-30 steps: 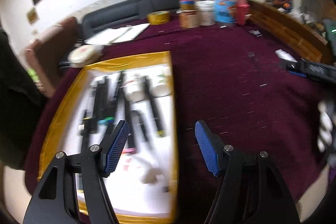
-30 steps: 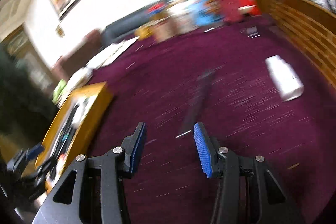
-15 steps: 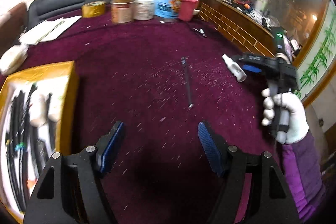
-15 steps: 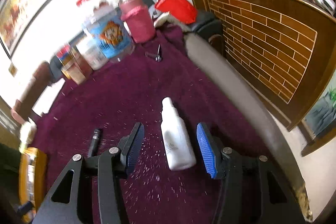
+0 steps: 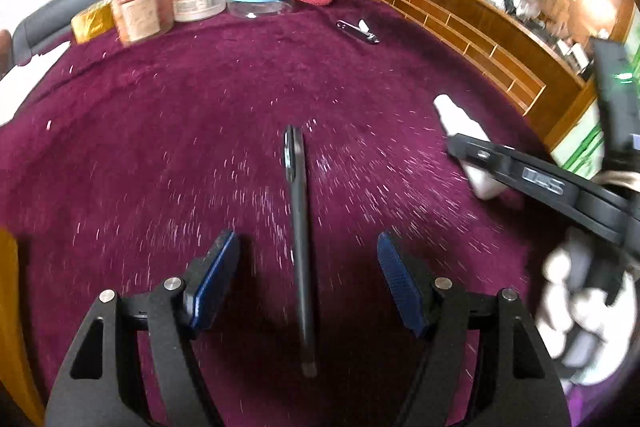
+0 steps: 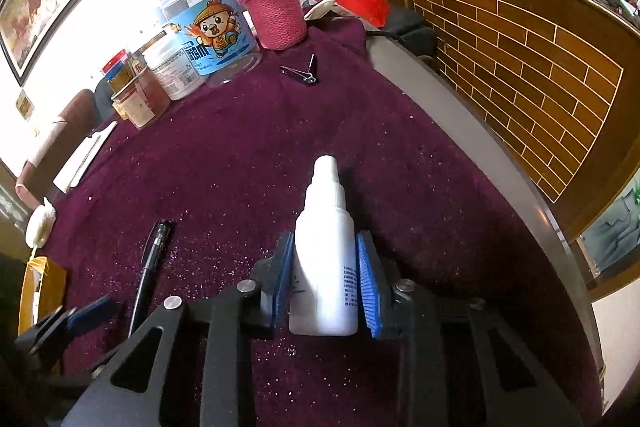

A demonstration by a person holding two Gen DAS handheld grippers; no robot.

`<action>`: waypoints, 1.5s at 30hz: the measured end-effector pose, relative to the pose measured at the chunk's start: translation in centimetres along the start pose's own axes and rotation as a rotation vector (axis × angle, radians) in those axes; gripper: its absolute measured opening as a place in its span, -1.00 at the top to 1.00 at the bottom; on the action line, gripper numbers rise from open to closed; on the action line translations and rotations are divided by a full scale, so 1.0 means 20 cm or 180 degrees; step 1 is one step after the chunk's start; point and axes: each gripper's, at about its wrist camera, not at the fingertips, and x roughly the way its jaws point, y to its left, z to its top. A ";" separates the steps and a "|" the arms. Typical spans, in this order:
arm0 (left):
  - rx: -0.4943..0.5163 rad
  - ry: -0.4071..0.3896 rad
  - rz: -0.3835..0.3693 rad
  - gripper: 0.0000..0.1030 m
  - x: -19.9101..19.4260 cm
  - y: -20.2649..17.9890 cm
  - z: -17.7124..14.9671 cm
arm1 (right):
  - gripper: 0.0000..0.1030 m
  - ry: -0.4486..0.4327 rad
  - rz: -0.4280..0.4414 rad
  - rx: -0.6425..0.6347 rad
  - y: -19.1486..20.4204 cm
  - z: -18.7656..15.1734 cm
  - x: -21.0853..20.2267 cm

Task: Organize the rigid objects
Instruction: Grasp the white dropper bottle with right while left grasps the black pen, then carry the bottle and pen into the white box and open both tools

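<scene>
A black pen (image 5: 299, 227) lies on the maroon cloth between the open blue pads of my left gripper (image 5: 308, 279), untouched; it also shows in the right wrist view (image 6: 150, 267). My right gripper (image 6: 326, 279) is shut on a white plastic bottle (image 6: 326, 267) lying on the cloth, nozzle pointing away. In the left wrist view the bottle (image 5: 464, 131) shows at the right, partly hidden by the right gripper's black arm (image 5: 520, 175). The yellow tray (image 6: 40, 291) shows at the left edge.
Jars stand at the back: a blue-labelled clear jar (image 6: 208, 27), a pink knitted flask (image 6: 272, 7), a white tub (image 6: 172, 67) and a brown jar (image 6: 136, 99). A nail clipper (image 6: 300, 71) lies in front of them. The table's grey edge (image 6: 480, 155) runs along the right.
My left gripper swung right from the tray and moved in over the pen. My right gripper advanced onto the white bottle and closed on it.
</scene>
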 end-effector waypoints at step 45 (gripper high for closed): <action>-0.1519 -0.0921 -0.0230 0.88 -1.03 1.12 -0.76 | 0.49 0.0108 0.1098 0.0561 0.03 -0.12 -0.11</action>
